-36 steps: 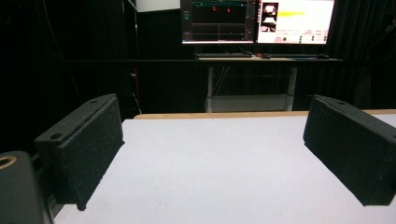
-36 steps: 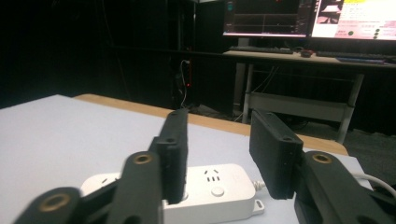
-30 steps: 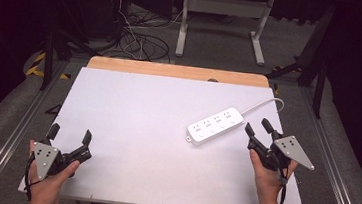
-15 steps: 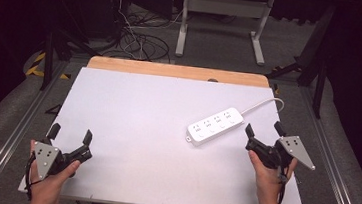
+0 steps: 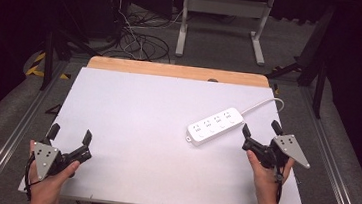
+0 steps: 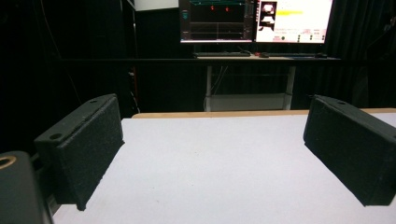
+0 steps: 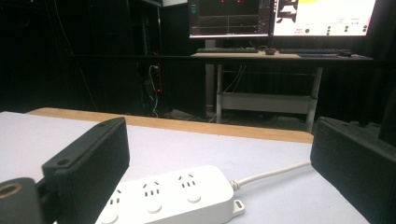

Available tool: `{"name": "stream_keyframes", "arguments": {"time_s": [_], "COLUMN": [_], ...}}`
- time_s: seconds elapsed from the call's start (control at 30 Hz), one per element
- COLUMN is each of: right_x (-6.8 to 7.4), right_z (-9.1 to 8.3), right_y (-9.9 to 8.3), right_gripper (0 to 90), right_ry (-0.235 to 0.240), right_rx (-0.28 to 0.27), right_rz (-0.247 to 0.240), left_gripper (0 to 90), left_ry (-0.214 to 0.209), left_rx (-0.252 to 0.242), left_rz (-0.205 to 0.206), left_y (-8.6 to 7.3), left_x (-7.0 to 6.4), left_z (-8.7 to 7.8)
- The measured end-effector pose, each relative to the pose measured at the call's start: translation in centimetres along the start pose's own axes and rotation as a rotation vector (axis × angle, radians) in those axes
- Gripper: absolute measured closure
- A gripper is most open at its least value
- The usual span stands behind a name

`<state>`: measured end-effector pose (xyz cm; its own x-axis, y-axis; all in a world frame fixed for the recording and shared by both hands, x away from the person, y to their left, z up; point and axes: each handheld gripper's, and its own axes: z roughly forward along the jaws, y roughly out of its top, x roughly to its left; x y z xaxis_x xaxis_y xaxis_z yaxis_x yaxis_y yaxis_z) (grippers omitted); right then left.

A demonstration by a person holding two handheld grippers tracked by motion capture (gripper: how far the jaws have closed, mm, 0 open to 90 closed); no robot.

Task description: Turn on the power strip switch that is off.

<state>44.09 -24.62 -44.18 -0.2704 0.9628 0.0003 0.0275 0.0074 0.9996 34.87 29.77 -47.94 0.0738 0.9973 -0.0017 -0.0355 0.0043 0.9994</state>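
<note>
A white power strip lies at an angle on the right half of the white table top, its white cable running off toward the far right edge. In the right gripper view the power strip sits low between the jaws, a little ahead of them. My right gripper hovers open just right of the strip's near end, holding nothing. My left gripper rests open near the front left corner, with bare table between its jaws.
A wooden strip borders the table's far edge. Beyond it stand a metal desk frame, loose cables on the floor, and monitors on a desk. Metal rails flank both sides of the table.
My right gripper has drifted slightly to the right and toward me, away from the power strip. The left gripper has stayed put.
</note>
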Motion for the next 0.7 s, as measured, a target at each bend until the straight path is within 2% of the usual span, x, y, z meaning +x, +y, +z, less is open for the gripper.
{"name": "stream_keyframes", "arguments": {"time_s": [0.7], "right_x": [0.23], "right_z": [0.28], "right_y": [-0.18], "right_gripper": [8.2], "right_ry": [0.024], "right_rx": [0.027], "right_rz": [-0.018], "left_gripper": [5.4], "left_ry": [0.003], "left_rx": [0.001], "left_rz": [0.004], "left_y": [0.02], "left_x": [0.1], "left_z": [-0.06]}}
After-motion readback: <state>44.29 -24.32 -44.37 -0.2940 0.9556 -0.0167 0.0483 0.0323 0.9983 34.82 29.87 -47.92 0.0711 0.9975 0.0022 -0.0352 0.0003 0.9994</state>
